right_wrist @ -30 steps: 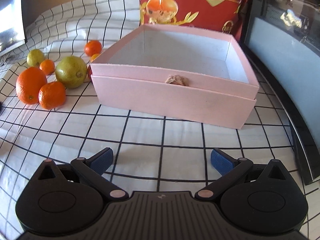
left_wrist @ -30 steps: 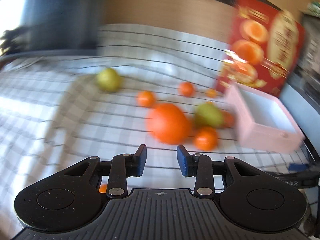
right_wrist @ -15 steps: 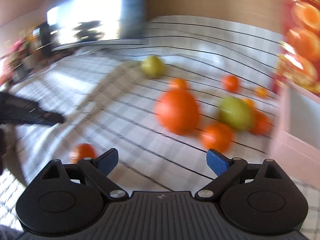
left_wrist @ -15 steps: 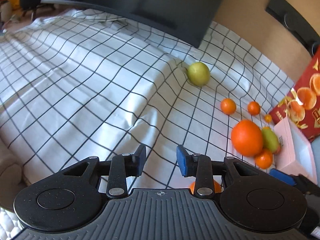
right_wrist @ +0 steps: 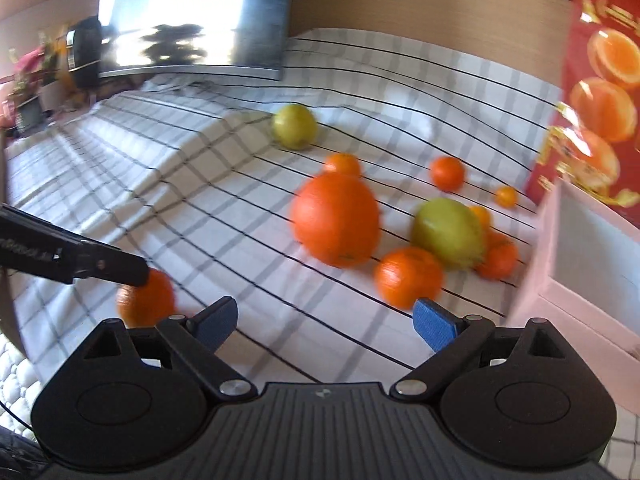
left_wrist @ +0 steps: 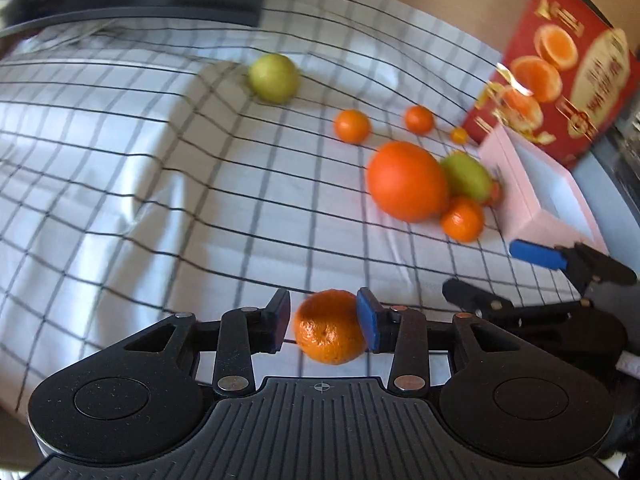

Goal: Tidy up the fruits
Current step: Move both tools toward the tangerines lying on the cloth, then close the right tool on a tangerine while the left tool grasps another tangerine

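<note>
A small mandarin (left_wrist: 330,326) lies on the checked cloth between the fingers of my left gripper (left_wrist: 323,322); the right pad touches it, a gap shows at the left pad. It also shows in the right wrist view (right_wrist: 146,298). My right gripper (right_wrist: 324,320) is open and empty, low over the cloth. Ahead lie a big orange (left_wrist: 406,180) (right_wrist: 336,218), a green fruit (left_wrist: 466,176) (right_wrist: 448,232), a mandarin (left_wrist: 462,218) (right_wrist: 408,276) and several smaller mandarins. A second green fruit (left_wrist: 274,78) (right_wrist: 294,126) lies farther back.
An open pink box (left_wrist: 540,196) (right_wrist: 580,264) stands at the right, with a red printed fruit carton (left_wrist: 560,68) (right_wrist: 600,92) behind it. A dark monitor (right_wrist: 192,20) stands at the back left. The cloth's edge runs along the left.
My left gripper has swung back towards the fruit and now has the near mandarin between its fingers. My right gripper has moved slightly closer to the fruit pile, still open.
</note>
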`<state>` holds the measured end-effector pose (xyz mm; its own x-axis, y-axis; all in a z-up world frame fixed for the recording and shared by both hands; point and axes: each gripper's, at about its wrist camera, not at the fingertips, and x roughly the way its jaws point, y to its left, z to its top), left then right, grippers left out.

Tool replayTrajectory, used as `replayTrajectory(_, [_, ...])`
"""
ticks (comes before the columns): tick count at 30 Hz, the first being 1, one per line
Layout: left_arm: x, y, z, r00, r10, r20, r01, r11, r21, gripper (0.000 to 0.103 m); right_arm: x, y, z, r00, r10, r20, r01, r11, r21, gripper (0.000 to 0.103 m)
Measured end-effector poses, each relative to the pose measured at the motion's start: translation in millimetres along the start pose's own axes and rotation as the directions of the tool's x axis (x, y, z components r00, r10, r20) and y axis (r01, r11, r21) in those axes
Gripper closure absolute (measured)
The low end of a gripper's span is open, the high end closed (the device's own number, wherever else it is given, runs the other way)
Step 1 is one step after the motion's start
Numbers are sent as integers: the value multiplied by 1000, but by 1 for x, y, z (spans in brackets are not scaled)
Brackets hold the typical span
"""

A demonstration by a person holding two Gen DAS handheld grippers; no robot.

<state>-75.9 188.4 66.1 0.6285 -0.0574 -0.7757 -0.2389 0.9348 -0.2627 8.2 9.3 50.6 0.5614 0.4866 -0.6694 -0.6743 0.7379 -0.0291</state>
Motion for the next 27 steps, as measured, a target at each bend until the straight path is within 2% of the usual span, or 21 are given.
replayTrajectory(2, [6, -5, 0, 999, -33, -36, 34, 999, 34, 61, 0, -9, -3, 1000, -24, -9, 24, 999, 24, 7])
replayTrajectory(6, [9, -12, 2, 999, -17, -41, 22, 994, 107, 61, 4, -20, -2, 998, -66, -2, 66, 995, 70, 8])
replayTrajectory(10, [9, -9, 3, 999, -32, -45, 37, 992, 123, 60, 19, -24, 7, 992, -129, -14, 130, 989, 70, 20])
replayTrajectory(13, [10, -8, 2, 998, -41, -55, 48, 990, 135, 55, 34, -26, 15, 989, -147, -22, 148, 987, 67, 21])
replayTrajectory(19, [9, -9, -2, 995, -60, -76, 70, 988, 137, 53, 59, -27, 29, 982, -177, -60, 181, 981, 64, 27])
replayTrajectory(21, [11, -10, -3, 994, -65, -83, 76, 987, 140, 52, 63, -26, 29, 979, -192, -74, 196, 979, 60, 36])
replayTrajectory(22, [12, -11, -3, 994, -67, -85, 79, 986, 145, 52, 63, -26, 29, 980, -183, -82, 189, 980, 62, 44])
replayTrajectory(25, [15, -13, -4, 994, -73, -84, 85, 985, 152, 51, 61, -25, 27, 977, -189, -98, 195, 980, 50, 55])
replayTrajectory(27, [18, -14, -4, 993, -82, -90, 95, 983, 156, 51, 55, -26, 24, 978, -180, -104, 186, 981, 53, 55])
